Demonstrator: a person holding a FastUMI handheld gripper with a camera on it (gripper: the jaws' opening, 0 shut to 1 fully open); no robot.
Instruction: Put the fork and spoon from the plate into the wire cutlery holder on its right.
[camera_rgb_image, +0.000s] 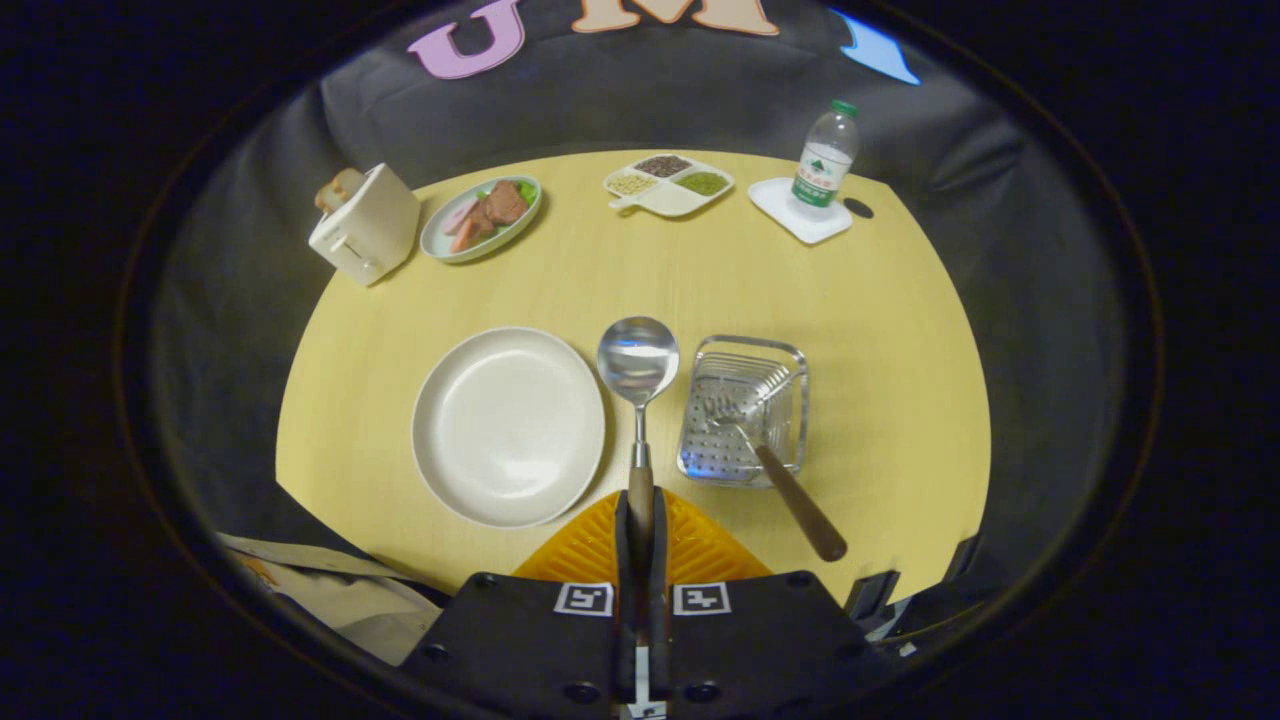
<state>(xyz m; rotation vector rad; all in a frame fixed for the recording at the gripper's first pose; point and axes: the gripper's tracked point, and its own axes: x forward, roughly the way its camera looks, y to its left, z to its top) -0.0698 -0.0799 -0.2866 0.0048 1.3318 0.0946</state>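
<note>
here the gripper (641, 520) jaws clamp the wood-handled steel spoon (638, 365) between round plate (508, 425) and wire holder (744, 408)

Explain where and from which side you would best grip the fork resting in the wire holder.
Grip the fork by its wooden handle, which slants out over the wire holder's near rim toward the gripper; tines are down inside. That gripper is shut on the spoon.

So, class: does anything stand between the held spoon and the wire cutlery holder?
Nothing visible does. The hand-held gripper is shut on the spoon, whose bowl hangs just left of the holder. The fork already leans inside it.
</note>
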